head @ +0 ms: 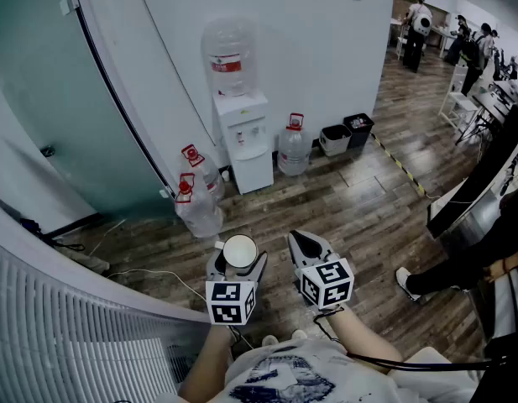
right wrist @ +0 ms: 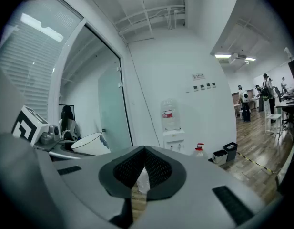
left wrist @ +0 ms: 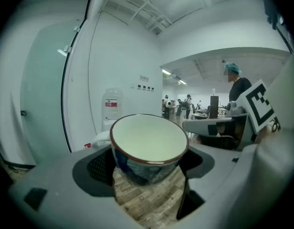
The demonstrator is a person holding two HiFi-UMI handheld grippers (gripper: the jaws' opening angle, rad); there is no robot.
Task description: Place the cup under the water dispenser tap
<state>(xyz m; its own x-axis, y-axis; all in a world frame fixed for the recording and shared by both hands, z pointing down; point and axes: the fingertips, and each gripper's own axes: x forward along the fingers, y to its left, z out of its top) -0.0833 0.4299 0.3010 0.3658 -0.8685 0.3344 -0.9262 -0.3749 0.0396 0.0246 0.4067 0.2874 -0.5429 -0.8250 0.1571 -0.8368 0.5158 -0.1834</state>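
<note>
1. The left gripper (head: 238, 265), jaws spread wide, pinches the blue-patterned ceramic cup with a white inside (left wrist: 149, 144) by its sides; keep it upright.
2. The right gripper (head: 302, 243) is pressed together, empty; hold it aside.
3. Skirt the clear red-capped floor bottles (head: 198, 201).
4. The white floor-standing water dispenser (head: 246, 141) stands well ahead; approach squarely, aiming the cup beneath its taps.

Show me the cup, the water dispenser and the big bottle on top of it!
cup (left wrist: 149, 144), left gripper view, on its white inside.
water dispenser (head: 254, 170), head view, on its white front.
bottle (head: 227, 63), head view, on its red label.
</note>
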